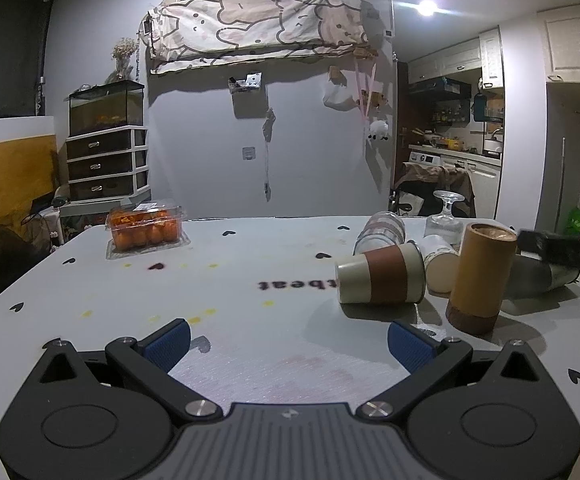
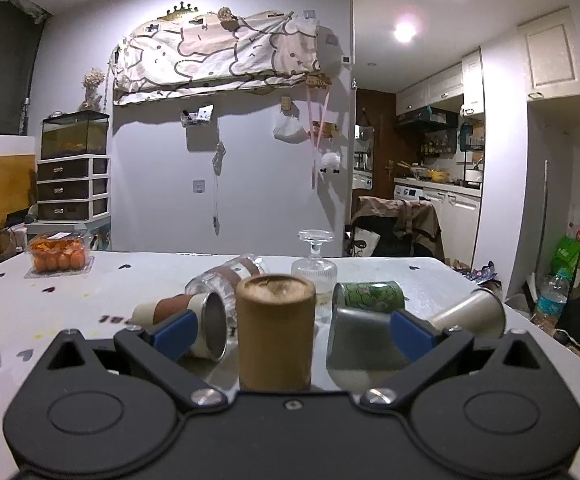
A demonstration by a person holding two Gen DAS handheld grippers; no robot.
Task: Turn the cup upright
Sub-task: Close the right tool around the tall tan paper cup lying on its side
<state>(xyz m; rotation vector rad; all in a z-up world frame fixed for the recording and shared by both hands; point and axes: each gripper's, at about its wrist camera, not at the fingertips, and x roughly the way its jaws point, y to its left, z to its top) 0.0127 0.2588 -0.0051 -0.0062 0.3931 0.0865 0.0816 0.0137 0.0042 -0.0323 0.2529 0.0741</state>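
A tan cylindrical cup with a dark brown base (image 1: 482, 276) stands on the white table (image 1: 249, 300); in the right wrist view this tan cup (image 2: 275, 332) stands between my right gripper's open blue-padded fingers, not clamped. A cream cup with a brown band (image 1: 382, 278) lies on its side, also in the right wrist view (image 2: 185, 320). My left gripper (image 1: 289, 346) is open and empty, low over the table, left of the cups. My right gripper (image 2: 293, 336) is open around the tan cup.
More cups lie on their sides: a clear glass one (image 2: 229, 278), a green one (image 2: 370, 296), a grey one (image 2: 354, 344), a beige one (image 2: 470, 314). An upturned stemmed glass (image 2: 314, 260) stands behind. A box of oranges (image 1: 145, 230) sits far left.
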